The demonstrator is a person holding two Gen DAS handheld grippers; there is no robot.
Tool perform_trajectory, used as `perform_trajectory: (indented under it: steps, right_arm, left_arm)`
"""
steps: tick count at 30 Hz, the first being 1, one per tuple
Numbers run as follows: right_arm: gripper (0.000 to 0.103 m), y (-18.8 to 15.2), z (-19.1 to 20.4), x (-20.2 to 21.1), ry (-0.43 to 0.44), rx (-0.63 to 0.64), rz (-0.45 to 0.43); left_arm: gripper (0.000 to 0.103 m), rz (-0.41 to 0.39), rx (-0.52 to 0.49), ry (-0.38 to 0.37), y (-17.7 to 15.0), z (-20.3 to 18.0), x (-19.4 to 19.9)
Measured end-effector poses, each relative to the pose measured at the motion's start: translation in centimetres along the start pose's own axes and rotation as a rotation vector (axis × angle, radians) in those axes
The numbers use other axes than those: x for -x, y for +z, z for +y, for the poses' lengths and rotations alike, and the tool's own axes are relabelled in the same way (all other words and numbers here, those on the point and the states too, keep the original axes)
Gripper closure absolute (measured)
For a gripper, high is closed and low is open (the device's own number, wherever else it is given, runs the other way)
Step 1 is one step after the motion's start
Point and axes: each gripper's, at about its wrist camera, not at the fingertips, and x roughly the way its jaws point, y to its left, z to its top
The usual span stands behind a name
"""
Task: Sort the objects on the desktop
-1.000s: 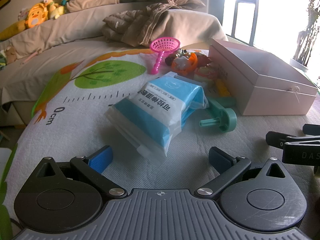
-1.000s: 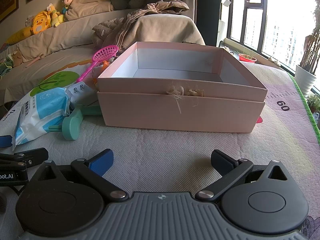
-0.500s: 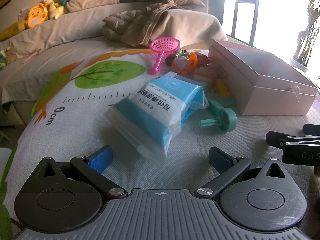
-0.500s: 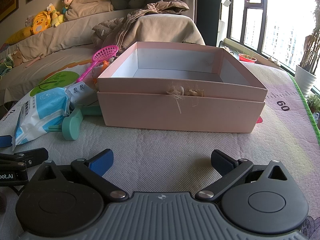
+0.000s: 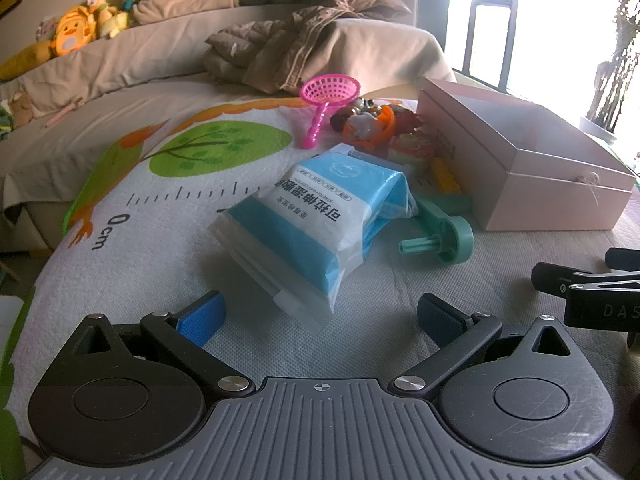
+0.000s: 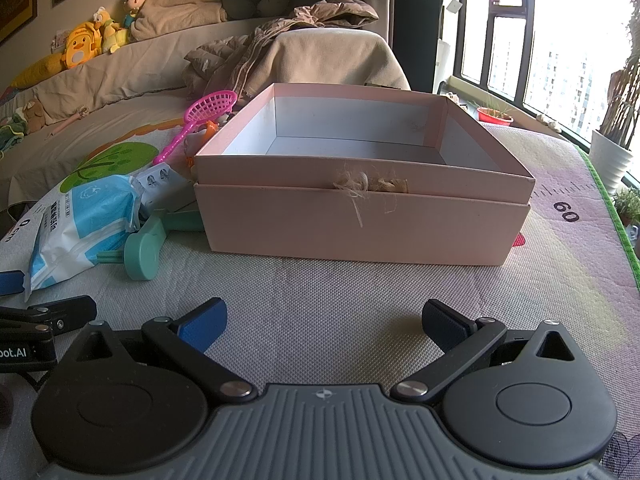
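A blue and white wipes packet lies on the play mat just ahead of my left gripper, which is open with nothing between its fingers. A teal plastic toy rests to the packet's right. Behind them sit a pink toy net and a heap of small orange and red toys. An open pink box stands straight ahead of my right gripper, which is open and holds nothing. The same packet and teal toy lie left of the box.
A sofa with plush toys and a crumpled jacket borders the mat at the back. A bright window and potted plants are on the right. Bare mat lies between my right gripper and the box.
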Motion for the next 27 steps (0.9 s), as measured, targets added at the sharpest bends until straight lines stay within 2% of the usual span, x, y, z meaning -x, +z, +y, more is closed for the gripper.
perform_trajectory:
  steps: [17, 27]
  right_arm:
    - [0.000, 0.3, -0.1, -0.7, 0.009, 0.012, 0.017]
    - [0.000, 0.0, -0.3, 0.5, 0.027, 0.016, 0.075]
  left_arm:
    - [0.000, 0.000, 0.000, -0.001, 0.1, 0.1, -0.2]
    - [0.000, 0.005, -0.004, 0.001, 0.1, 0.2, -0.3]
